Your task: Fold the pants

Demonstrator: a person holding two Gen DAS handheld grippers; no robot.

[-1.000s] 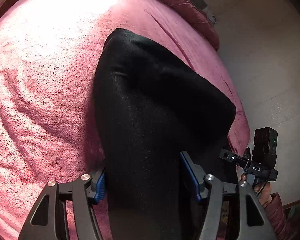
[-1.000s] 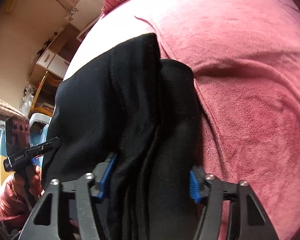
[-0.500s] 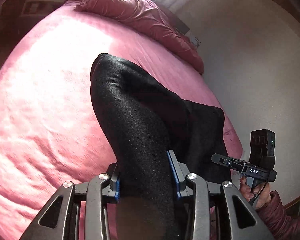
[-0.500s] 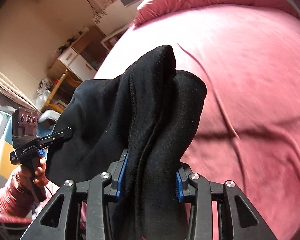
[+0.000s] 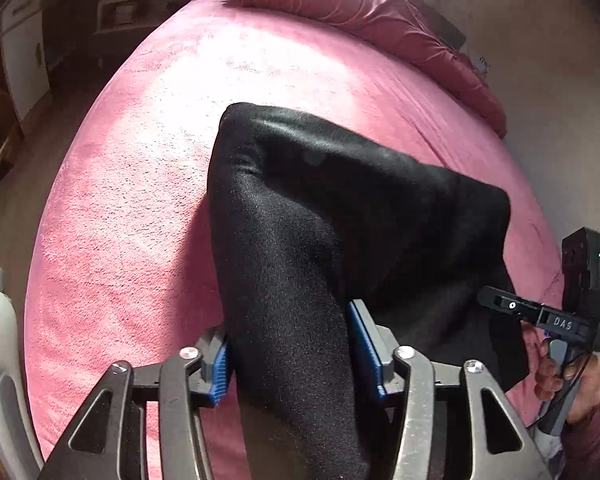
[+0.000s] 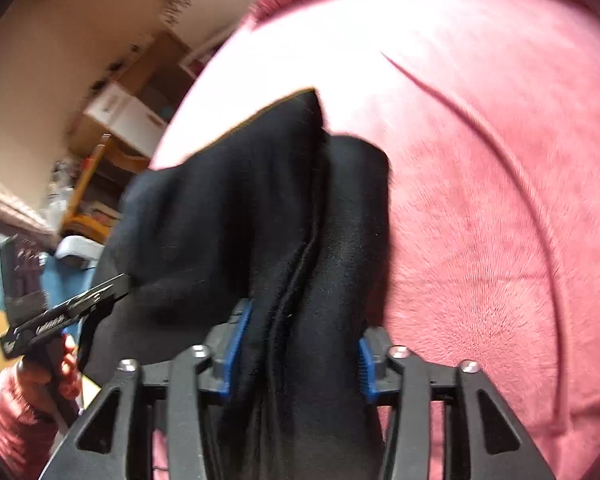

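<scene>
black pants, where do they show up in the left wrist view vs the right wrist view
Left wrist view: the black pants fill the centre, running up from between the left gripper fingers toward upper left.
Right wrist view: the pants sit centre-left, bunched between the right gripper fingers.
Shared landmark: the pink bed cover beneath them, with the pillow at its far end.

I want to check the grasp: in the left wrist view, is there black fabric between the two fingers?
Yes, the black pants pass straight between the blue-padded fingers of the left gripper.
</scene>
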